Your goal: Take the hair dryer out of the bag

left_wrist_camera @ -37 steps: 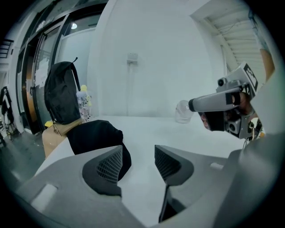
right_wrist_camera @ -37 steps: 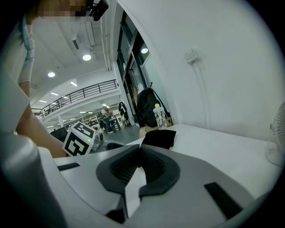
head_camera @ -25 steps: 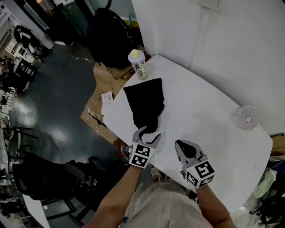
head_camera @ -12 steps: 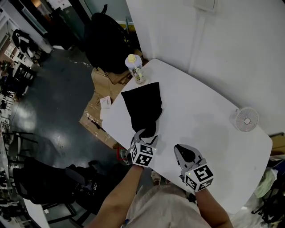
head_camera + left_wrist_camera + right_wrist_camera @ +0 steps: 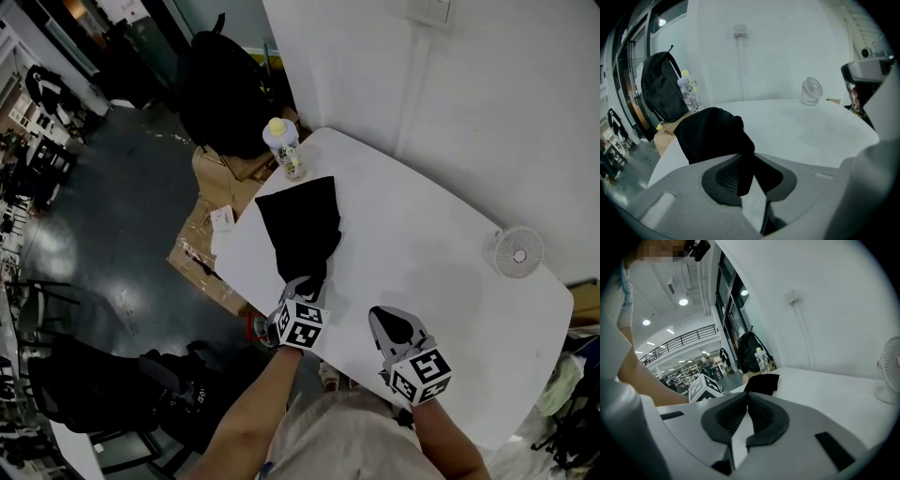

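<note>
A black bag (image 5: pixel 300 225) lies flat on the white table (image 5: pixel 422 253), its narrow end toward me. No hair dryer shows outside it. My left gripper (image 5: pixel 305 284) is at that near end. In the left gripper view its jaws have just been closing, and a fold of the black bag (image 5: pixel 710 133) is pinched between the pads of the left gripper (image 5: pixel 747 164). My right gripper (image 5: pixel 392 323) hovers over the table's front edge, shut and empty. The right gripper (image 5: pixel 747 404) faces the bag (image 5: pixel 761 383) from farther back.
A small white fan (image 5: pixel 518 250) stands at the table's right end. A bottle with a yellow cap (image 5: pixel 284 145) sits at the far corner behind the bag. A black backpack (image 5: pixel 225 84) and cardboard boxes (image 5: pixel 211 216) lie on the floor to the left.
The left gripper has sunk a little onto the bag's near end and its wide-open jaws have closed on the fabric. The right gripper has stayed put.
</note>
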